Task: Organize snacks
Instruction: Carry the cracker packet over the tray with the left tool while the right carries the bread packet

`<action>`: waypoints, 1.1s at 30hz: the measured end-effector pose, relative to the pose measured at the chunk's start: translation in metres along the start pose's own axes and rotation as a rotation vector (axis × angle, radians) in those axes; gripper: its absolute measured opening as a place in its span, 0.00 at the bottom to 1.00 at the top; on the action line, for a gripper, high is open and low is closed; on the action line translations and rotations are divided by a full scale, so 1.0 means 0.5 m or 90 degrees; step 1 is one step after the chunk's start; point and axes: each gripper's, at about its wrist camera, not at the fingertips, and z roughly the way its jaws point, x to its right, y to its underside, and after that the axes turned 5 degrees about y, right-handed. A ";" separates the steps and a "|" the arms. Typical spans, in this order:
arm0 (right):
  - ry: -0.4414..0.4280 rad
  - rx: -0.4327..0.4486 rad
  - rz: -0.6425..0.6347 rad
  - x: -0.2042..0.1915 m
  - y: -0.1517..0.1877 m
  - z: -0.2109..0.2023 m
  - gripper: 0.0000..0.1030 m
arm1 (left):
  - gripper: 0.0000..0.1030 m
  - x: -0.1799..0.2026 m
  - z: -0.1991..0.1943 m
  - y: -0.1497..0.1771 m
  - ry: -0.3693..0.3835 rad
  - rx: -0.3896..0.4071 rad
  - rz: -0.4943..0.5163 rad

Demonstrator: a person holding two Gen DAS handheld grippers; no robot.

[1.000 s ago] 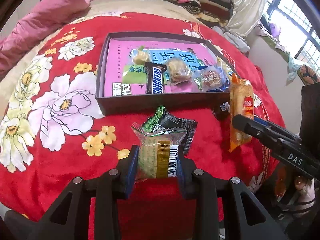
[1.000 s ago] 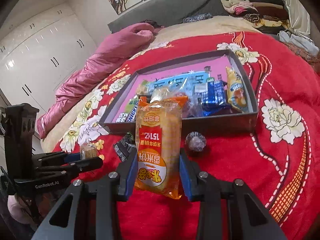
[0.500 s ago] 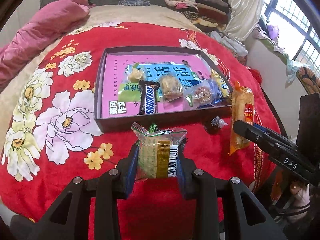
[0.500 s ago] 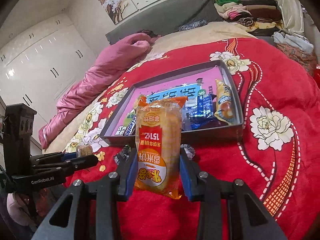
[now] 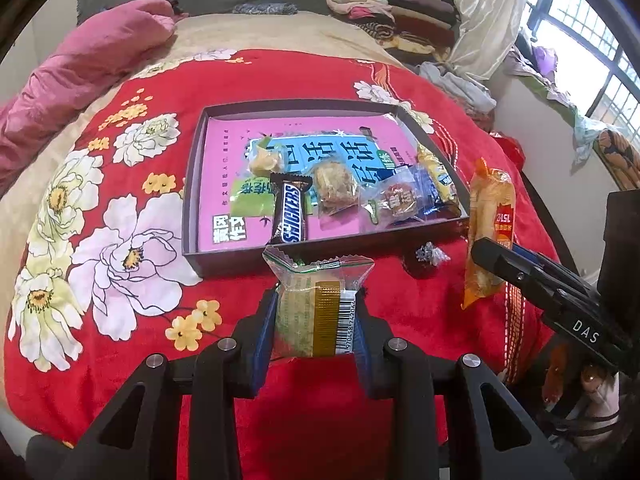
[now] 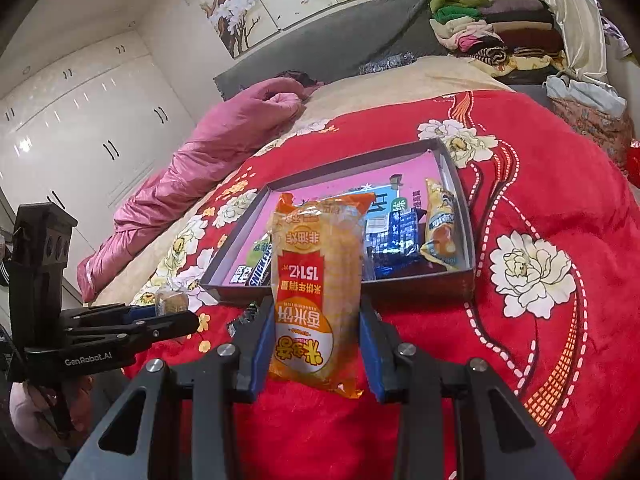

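Left gripper [image 5: 316,316] clamps clear-wrapped cake [image 5: 316,312], right gripper [image 6: 318,332] clamps orange rice-cracker pack [image 6: 318,288], long axis pointing toward tray [image 5: 192,200]; both just short of tray's near wall, left nearer its middle

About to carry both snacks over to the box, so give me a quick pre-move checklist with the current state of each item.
1. Left gripper clamped on the green pastry packet: ok, pads press both sides.
2. Right gripper clamped on the orange rice cracker bag: ok.
3. Both packets lifted clear of the red blanket: ok.
4. Free floor in the box for two more: ok, pink area at the far end is bare.
5. Leftovers outside the box: not ok, a foil-wrapped candy lies by the near wall.
6. Dark wrapper behind the rice cracker bag: cannot tell, mostly hidden.
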 end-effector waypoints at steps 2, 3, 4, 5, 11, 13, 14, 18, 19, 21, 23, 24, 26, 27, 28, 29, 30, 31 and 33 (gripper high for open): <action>0.000 0.003 0.003 0.005 -0.003 -0.001 0.38 | 0.34 0.001 -0.001 -0.004 -0.002 0.004 0.001; 0.000 0.004 0.005 0.007 -0.004 -0.002 0.38 | 0.34 0.002 -0.002 -0.005 -0.003 0.005 0.001; 0.000 0.004 0.007 0.011 -0.006 -0.002 0.38 | 0.35 0.001 -0.003 -0.007 -0.003 0.007 0.000; 0.000 0.004 0.011 0.016 -0.008 -0.002 0.38 | 0.35 0.000 -0.004 -0.010 -0.003 0.009 -0.002; 0.004 0.016 0.028 0.035 -0.014 -0.011 0.38 | 0.34 -0.003 -0.006 -0.021 -0.006 0.018 -0.008; 0.007 0.020 0.027 0.038 -0.016 -0.015 0.38 | 0.35 -0.003 -0.006 -0.024 -0.004 0.020 -0.010; 0.010 0.022 0.027 0.040 -0.016 -0.017 0.38 | 0.34 -0.002 -0.007 -0.025 -0.004 0.022 -0.010; 0.019 0.027 0.028 0.048 -0.018 -0.022 0.38 | 0.34 -0.003 -0.010 -0.032 -0.004 0.029 -0.012; 0.020 0.029 0.029 0.050 -0.019 -0.025 0.38 | 0.34 -0.005 -0.010 -0.034 -0.003 0.030 -0.014; 0.023 0.034 0.030 0.053 -0.022 -0.029 0.38 | 0.35 -0.007 -0.011 -0.036 -0.003 0.031 -0.016; 0.026 0.037 0.031 0.057 -0.025 -0.031 0.38 | 0.35 -0.007 -0.012 -0.040 -0.006 0.033 -0.015; 0.029 0.039 0.031 0.059 -0.027 -0.032 0.38 | 0.35 -0.008 -0.012 -0.042 -0.007 0.036 -0.016; 0.034 0.044 0.032 0.064 -0.030 -0.034 0.38 | 0.35 -0.013 -0.011 -0.047 -0.007 0.038 -0.019; 0.034 0.045 0.034 0.066 -0.032 -0.034 0.38 | 0.34 -0.017 -0.011 -0.051 -0.008 0.040 -0.023; 0.035 0.047 0.035 0.068 -0.033 -0.034 0.38 | 0.34 -0.020 -0.011 -0.054 -0.007 0.042 -0.026; 0.038 0.049 0.034 0.070 -0.035 -0.035 0.38 | 0.34 -0.020 -0.010 -0.057 -0.007 0.044 -0.027; 0.040 0.051 0.033 0.071 -0.037 -0.035 0.38 | 0.34 -0.022 -0.010 -0.062 -0.009 0.048 -0.028; 0.041 0.052 0.032 0.071 -0.039 -0.034 0.38 | 0.34 -0.025 -0.009 -0.067 -0.008 0.051 -0.030; 0.041 0.055 0.033 0.073 -0.042 -0.033 0.38 | 0.35 -0.028 -0.008 -0.074 -0.004 0.058 -0.032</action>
